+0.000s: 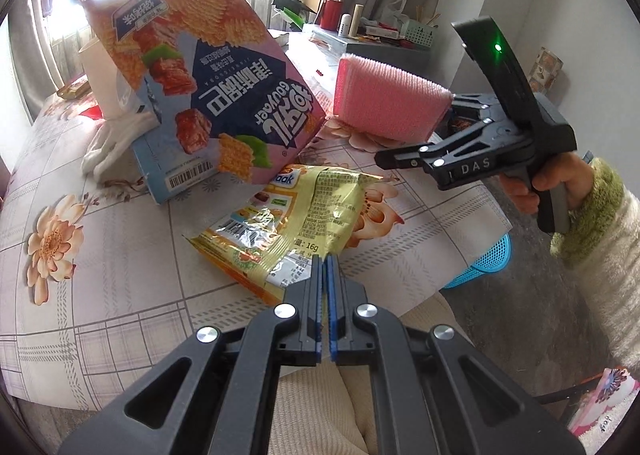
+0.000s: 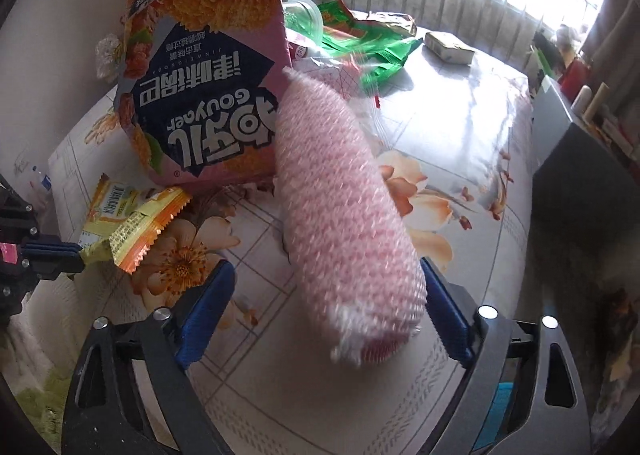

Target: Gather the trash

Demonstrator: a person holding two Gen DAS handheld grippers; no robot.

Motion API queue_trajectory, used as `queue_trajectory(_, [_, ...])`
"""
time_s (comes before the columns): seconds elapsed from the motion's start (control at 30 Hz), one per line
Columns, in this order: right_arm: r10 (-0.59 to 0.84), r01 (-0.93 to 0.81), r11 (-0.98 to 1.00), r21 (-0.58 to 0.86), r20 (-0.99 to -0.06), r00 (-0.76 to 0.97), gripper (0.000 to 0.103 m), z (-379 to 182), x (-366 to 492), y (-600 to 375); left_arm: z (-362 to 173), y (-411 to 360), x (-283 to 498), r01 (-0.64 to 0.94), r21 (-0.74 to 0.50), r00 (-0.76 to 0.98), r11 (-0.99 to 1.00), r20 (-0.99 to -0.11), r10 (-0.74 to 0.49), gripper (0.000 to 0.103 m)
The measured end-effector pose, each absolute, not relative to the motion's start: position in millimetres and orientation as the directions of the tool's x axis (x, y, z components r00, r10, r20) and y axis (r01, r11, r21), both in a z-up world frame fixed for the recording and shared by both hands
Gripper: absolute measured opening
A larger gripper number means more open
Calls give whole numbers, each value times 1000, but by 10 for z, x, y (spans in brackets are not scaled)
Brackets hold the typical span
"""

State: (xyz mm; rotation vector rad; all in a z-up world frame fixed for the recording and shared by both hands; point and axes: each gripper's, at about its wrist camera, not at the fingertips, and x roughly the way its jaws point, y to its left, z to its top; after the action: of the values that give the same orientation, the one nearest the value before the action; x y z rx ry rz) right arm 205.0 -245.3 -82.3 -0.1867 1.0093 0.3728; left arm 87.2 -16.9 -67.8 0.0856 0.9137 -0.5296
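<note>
Yellow wrapper (image 1: 280,231) pinched in left gripper (image 1: 325,261); right gripper (image 2: 326,309), angled down, open w/ pink foam (image 2: 340,215) between.

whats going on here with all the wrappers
A person is clearing trash off a flowered table with two handheld grippers. The left gripper is shut on a corner of a yellow snack wrapper. A pink foam net sleeve sits between the fingers of the right gripper. A pink chip bag stands untouched behind.

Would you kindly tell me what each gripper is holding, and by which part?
The left gripper pinches the yellow snack wrapper by its near edge. The right gripper has the pink foam sleeve between open fingers; any hold is unclear.
</note>
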Motion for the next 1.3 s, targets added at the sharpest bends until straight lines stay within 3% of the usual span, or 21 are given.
queue_trajectory(0.17, [229, -273, 957, 99, -834, 501, 48, -799, 1826, -2654, -630, -173, 823, 471, -150, 502, 869, -764, -404, 2])
queue_trajectory(0.23, [254, -220, 962, 160, -818, 516, 30, -780, 1739, -2755, -603, -169, 805, 471, -151, 505, 869, -762, -406, 2])
queue_trajectory(0.33, [269, -148, 963, 225, -798, 538, 19, -793, 1631, -2863, -556, -173, 767, 474, -147, 511, 868, -757, -406, 2])
queue_trajectory(0.67, [311, -74, 938, 340, -726, 613, 10, -693, 1350, -2906, -449, -146, 693, 475, -137, 534, 869, -740, -408, 2])
queue_trajectory(1.3, [354, 16, 840, 543, -570, 742, 7, -627, 753, -3085, -155, -350, 478, 567, -162, 545, 808, -662, -515, 2])
